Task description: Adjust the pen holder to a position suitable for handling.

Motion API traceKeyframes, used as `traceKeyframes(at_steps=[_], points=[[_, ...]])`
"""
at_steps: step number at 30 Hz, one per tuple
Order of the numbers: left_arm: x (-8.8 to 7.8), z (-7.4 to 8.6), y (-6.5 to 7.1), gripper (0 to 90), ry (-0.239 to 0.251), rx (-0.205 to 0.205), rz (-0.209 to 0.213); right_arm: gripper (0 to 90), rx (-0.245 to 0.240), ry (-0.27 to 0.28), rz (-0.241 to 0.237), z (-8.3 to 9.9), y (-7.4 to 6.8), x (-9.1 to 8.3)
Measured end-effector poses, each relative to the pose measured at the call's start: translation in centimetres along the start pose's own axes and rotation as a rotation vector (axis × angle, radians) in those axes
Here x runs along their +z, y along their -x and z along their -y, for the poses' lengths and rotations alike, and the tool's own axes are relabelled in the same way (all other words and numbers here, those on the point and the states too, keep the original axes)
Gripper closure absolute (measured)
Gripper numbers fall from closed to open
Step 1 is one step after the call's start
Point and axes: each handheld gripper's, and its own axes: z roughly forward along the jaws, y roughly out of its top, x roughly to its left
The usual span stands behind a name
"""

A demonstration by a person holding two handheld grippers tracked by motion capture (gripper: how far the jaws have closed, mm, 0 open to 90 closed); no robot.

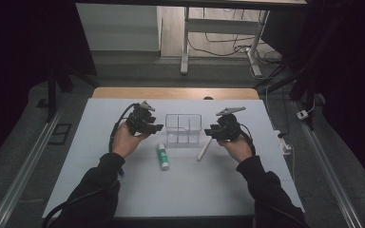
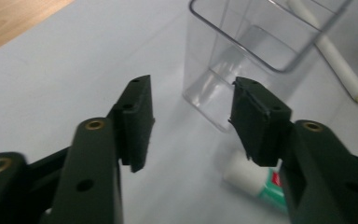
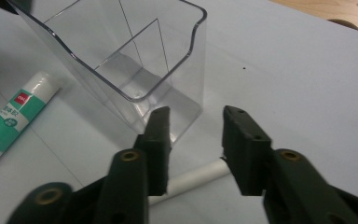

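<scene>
Clear plastic organizer [image 1: 184,128] sitting mid-worktop [image 1: 100,190], glue stick [image 1: 162,156] and white pen [image 1: 203,150] lying just in front. Both tools spread, holding nothing — left tool [image 2: 191,123] over the glue, right tool [image 3: 195,149] over the pen. Best to drop straight down, pinch mid-barrel — then tip upright before lowering into a compartment.

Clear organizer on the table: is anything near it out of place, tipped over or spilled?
Nothing is spilled or damaged. The clear organizer stands upright, and its compartments look empty. The glue stick and the white pen lie flat on the table in front of it.
</scene>
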Motion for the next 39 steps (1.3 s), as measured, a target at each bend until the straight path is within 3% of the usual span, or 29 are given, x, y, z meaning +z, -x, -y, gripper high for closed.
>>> traceKeyframes(at_steps=[5, 10, 12, 17, 19, 24, 30, 35, 39], points=[[-2.2, 1.4, 1.4, 34.1, 0.008, 0.026, 0.009, 41.5, 0.001, -0.006, -0.01, 0.1, 0.0, -0.3], [-3.8, 2.9, 2.4, 24.5, 0.046, -0.005, 0.046, 29.3, -0.014, -0.009, -0.016, 0.0, -0.4, -0.4], [-5.0, 4.4, 3.0, 19.2, 0.072, -0.041, 0.074, 24.4, -0.018, -0.007, -0.025, 0.1, -0.5, -0.4], [-6.3, 6.1, 3.7, 12.5, 0.078, -0.058, 0.063, 15.3, -0.03, -0.017, -0.049, 0.4, -0.6, -0.4], [-7.5, 7.4, 4.2, 10.3, 0.107, -0.084, 0.082, 11.9, -0.035, -0.02, -0.054, 0.5, -0.7, -0.4], [-9.0, 9.2, 5.1, 6.0, 0.121, -0.09, 0.082, 5.6, -0.058, -0.035, -0.055, 0.8, -1.1, -0.5], [-10.8, 11.8, 6.0, 2.1, 0.145, -0.125, 0.077, 0.1, -0.073, -0.032, -0.055, 0.9, -1.8, -0.9], [-12.0, 13.9, 6.2, 0.0, 0.156, -0.151, 0.038, 0.0, -0.088, -0.025, -0.045, 1.1, -2.7, -1.3], [-12.6, 15.2, 6.3, 0.1, 0.156, -0.16, 0.022, 0.0, -0.089, -0.026, -0.071, 1.5, -3.2, -1.8]])
